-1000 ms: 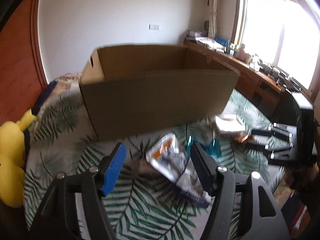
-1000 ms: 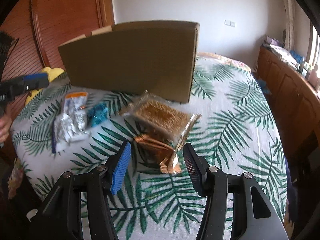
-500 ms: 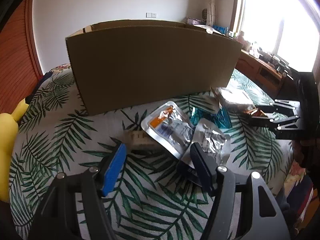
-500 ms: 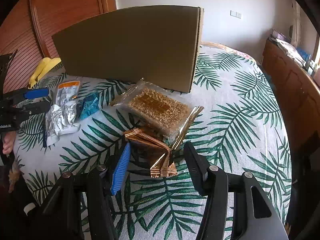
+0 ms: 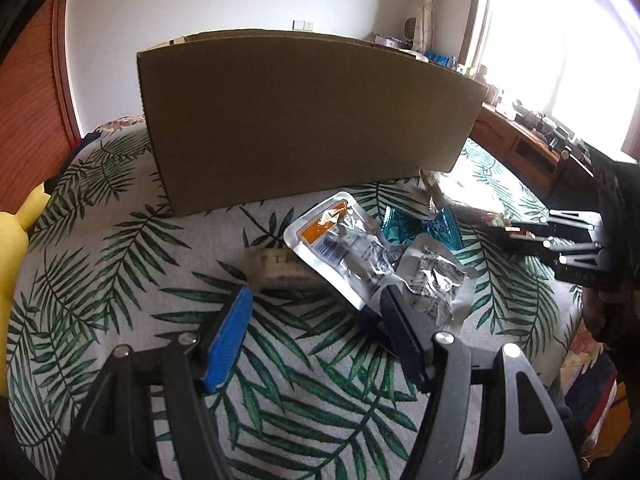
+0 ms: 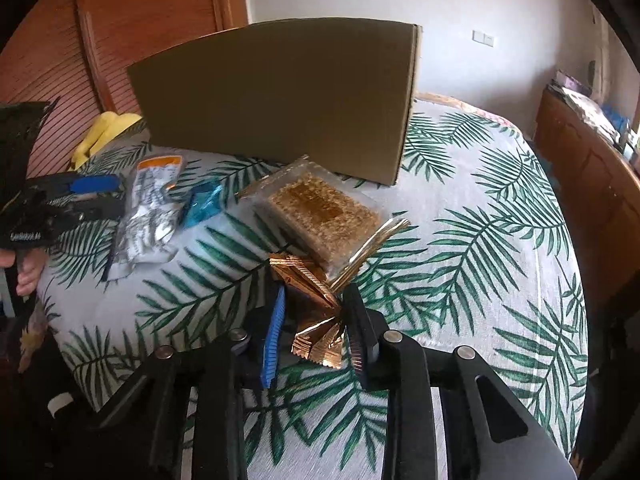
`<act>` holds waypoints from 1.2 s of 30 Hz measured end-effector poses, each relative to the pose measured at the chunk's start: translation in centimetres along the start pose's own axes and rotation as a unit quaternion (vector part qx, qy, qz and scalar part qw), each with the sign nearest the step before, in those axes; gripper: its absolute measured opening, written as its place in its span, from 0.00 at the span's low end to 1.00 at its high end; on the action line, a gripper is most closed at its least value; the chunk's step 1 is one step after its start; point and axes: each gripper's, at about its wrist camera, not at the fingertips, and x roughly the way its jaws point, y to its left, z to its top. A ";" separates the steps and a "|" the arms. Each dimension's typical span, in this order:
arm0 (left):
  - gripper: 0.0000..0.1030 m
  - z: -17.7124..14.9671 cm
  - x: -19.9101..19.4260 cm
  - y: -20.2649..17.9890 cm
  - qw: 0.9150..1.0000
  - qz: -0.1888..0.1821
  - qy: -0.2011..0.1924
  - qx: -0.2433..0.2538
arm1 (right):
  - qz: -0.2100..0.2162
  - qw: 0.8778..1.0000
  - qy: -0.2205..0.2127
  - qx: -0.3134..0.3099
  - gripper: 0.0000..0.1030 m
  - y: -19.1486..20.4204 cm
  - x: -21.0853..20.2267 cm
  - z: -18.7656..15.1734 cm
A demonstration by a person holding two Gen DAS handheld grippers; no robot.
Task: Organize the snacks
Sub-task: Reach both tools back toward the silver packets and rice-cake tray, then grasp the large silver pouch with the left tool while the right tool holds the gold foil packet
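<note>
Right gripper (image 6: pixel 316 330) jaws, wider earlier, are closing on copper wrappers (image 6: pixel 316 300) at 6 o'clock; pickup looks imminent; left gripper (image 5: pixel 316 312) released.

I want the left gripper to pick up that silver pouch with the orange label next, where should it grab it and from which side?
Grip the silver pouch with the orange label by its near flat sealed edge, coming from the gripper's side, angled down. It lies tilted, propped on a small beige packet, so that edge stands a little off the cloth. The open left gripper already faces it. Probably avoid the far end beside the cardboard box.
</note>
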 end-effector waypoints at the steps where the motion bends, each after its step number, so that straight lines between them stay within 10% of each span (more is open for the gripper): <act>1: 0.64 0.0 -0.2 -0.1 1.000 -0.001 -0.003 0.000 | 0.001 1.000 -0.001 -0.002 0.26 0.2 -0.1 -0.2; 36: 0.64 2.4 2.4 -9.2 0.979 -0.060 0.083 0.174 | 0.022 0.996 -0.037 0.078 0.22 -1.4 -2.4 -3.2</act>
